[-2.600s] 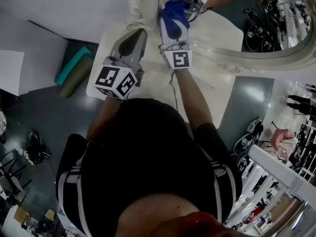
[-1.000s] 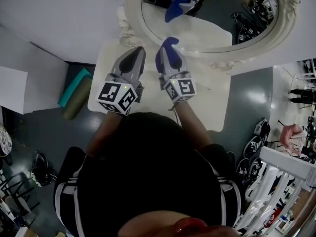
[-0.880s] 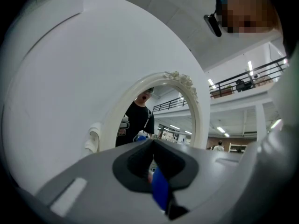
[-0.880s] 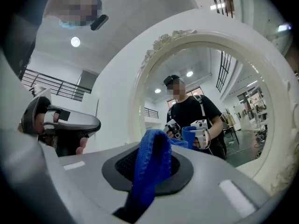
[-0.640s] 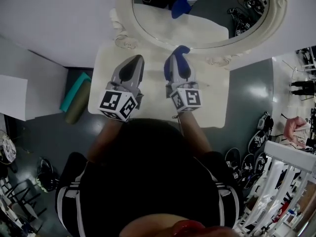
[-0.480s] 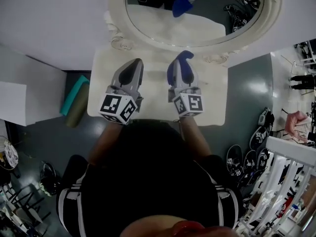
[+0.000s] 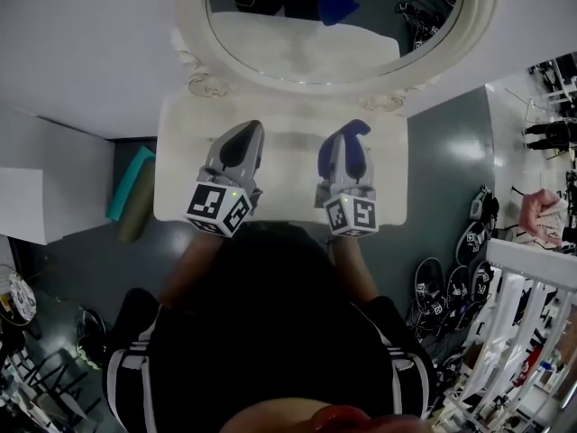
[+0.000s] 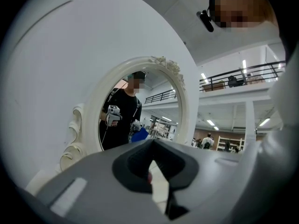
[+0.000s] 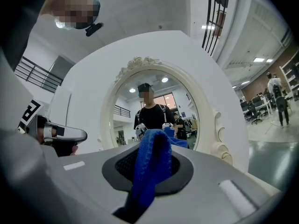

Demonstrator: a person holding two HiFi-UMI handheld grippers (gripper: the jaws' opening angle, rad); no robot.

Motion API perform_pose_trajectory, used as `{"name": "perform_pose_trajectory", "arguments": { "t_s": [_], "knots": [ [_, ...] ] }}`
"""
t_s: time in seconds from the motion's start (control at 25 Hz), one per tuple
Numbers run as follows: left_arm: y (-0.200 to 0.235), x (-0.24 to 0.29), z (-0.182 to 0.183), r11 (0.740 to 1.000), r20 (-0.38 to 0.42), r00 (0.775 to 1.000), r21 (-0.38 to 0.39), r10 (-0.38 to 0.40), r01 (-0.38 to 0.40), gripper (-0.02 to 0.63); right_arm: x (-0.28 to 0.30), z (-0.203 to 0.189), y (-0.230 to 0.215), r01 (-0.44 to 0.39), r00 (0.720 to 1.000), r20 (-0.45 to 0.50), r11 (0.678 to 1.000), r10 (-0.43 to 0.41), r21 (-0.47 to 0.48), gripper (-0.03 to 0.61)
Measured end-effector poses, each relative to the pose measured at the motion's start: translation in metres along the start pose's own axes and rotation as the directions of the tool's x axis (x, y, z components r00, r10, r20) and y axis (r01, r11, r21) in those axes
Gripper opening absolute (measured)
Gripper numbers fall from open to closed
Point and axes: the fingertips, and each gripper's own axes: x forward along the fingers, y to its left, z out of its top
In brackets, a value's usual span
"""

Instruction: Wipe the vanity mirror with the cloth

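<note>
My right gripper (image 7: pixel 354 132) is clenched on the blue cloth (image 9: pixel 148 164) over the right half of the counter (image 7: pixel 288 142). It is short of the vanity mirror (image 7: pixel 297 39), which stands at the far edge against the wall (image 7: pixel 90 43). My left gripper (image 7: pixel 247 132) is pressed closed on nothing, level with the right one. Bare counter lies between them. Black-and-white square markers face up on the left cube (image 7: pixel 219 208) and the right cube (image 7: pixel 352 215).
</note>
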Motion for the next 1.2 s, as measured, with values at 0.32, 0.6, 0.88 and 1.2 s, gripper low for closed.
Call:
{"name": "perform_pose_trajectory", "arguments": {
  "t_s": [0.32, 0.6, 0.88, 1.2],
  "knots": [
    [-0.006, 0.0, -0.008, 1.0, -0.015, 1.0, 0.012, -0.006, 0.006, 0.009, -0.01, -0.008, 0.003, -0.01, 0.999, -0.053, 0.999, 0.008, -0.035, 0.041],
    [-0.002, -0.003, -0.011, 1.0, -0.021, 1.0, 0.013, 0.001, 0.0, 0.009, -0.01, -0.01, 0.017, -0.035, 0.998, -0.054, 0.999, 0.033, -0.039, 0.041],
    [-0.001, 0.0, -0.016, 1.0, -0.03, 1.0, 0.008, 0.002, -0.002, 0.009, -0.008, -0.009, 0.022, -0.049, 0.998, -0.049, 0.998, 0.047, -0.043, 0.041],
    [-0.001, -0.003, -0.013, 1.0, -0.027, 1.0, 0.0, 0.0, 0.0, 0.009, -0.011, -0.009, 0.027, -0.053, 0.997, -0.058, 0.998, 0.05, -0.042, 0.041]
  ]
}}
